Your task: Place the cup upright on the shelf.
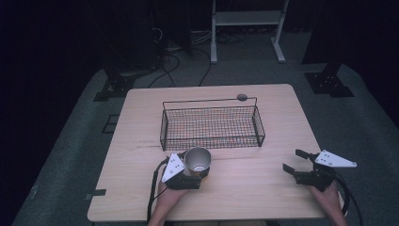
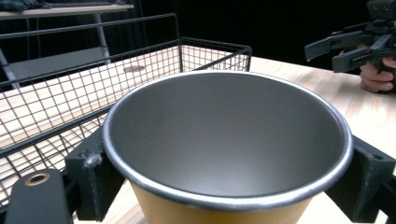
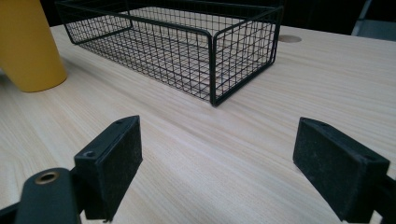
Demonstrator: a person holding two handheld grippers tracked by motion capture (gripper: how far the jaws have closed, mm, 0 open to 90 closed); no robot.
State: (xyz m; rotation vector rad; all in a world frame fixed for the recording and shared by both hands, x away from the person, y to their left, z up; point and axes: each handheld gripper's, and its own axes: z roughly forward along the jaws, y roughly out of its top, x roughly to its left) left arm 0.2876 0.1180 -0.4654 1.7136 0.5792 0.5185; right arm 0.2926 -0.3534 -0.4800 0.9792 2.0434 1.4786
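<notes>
Clamping yellow cup (image 1: 197, 160) just before wire basket (image 1: 211, 123): left hand-held gripper (image 1: 188, 176); right hand-held gripper (image 1: 295, 161) wide, right of basket.

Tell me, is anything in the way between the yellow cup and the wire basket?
Only the basket's own near wall. The cup, clamped in the left gripper, stands upright on the table just in front of the wire basket. It would likely need lifting over that wall; the basket looks empty.

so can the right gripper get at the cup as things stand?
Probably not cleanly: the left gripper is already shut on the cup, jaws flanking it. The right gripper is open, and bare table lies between.
</notes>
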